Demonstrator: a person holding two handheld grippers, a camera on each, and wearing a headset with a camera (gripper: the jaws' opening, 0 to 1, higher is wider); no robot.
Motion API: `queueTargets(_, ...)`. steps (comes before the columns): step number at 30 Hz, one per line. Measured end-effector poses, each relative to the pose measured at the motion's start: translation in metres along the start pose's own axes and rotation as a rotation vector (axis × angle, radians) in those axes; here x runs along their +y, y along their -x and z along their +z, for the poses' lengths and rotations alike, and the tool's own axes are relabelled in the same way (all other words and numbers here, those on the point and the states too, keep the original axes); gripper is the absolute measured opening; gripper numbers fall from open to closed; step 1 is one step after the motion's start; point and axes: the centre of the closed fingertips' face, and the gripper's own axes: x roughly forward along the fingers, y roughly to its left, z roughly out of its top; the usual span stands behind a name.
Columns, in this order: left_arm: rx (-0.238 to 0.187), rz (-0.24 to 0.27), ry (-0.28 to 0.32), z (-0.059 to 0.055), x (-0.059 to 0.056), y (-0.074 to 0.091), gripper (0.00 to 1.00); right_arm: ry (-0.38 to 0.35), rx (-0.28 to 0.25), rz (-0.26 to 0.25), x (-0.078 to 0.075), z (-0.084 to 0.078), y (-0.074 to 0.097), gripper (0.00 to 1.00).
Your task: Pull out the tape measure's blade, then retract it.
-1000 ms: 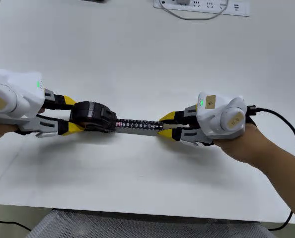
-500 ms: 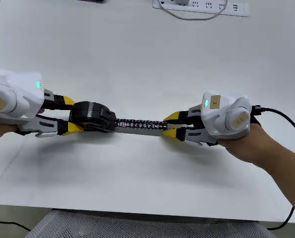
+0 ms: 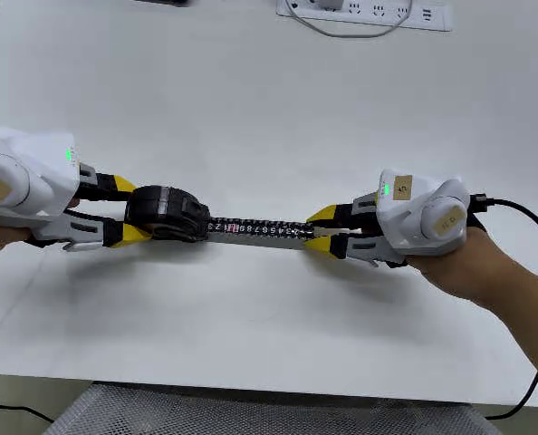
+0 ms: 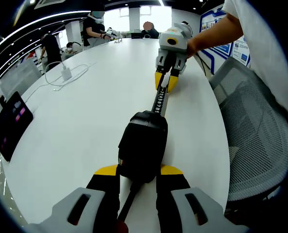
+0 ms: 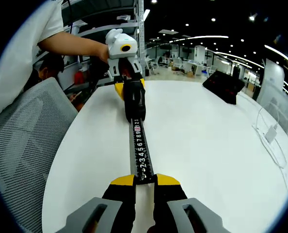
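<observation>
One broad white workbench (image 3: pixel 269 109) carries the whole scene, and a grey mesh chair (image 3: pixel 251 412) sits at its near edge. Two hand-held grippers face each other low over the top, well apart.

The left gripper (image 3: pixel 129 210) comes in from the left of the head view. Its yellow-tipped fingers (image 4: pixel 105 171) are closed on the black tape measure (image 3: pixel 168 213), one on each flank of the case, as the left gripper view shows. The right gripper (image 3: pixel 320 230) comes in from the right. Its fingers (image 5: pixel 122 180) are pressed together on the free end of the blade (image 3: pixel 255 227), pinching it flat between the tips.

The tape measure lies toward the left of the bench, close to the near edge. Whether it rests on the surface or hangs just above it cannot be told. A white power strip (image 3: pixel 364 11) lies along the far edge, well away from both grippers.

The blade is partly drawn out and runs straight from the mouth of the case to the right gripper, with its printed numerals facing up. A thin black cable (image 3: pixel 523 217) trails from the back of the right gripper.
</observation>
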Motion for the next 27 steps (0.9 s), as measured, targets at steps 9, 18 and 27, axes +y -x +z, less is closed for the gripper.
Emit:
queueTargets(9,0.001,0.001,0.0,0.0,0.0,0.0,0.22,-0.003,0.008,-0.006,-0.002,-0.005,0.006,0.1)
queueTargets(18,0.002,0.002,0.0,0.001,0.0,0.0,0.22,-0.008,0.016,-0.015,-0.002,-0.01,0.012,0.1)
queueTargets(27,0.002,0.002,0.002,0.0,0.0,0.0,0.22,-0.009,0.023,-0.021,-0.001,-0.012,0.016,0.1)
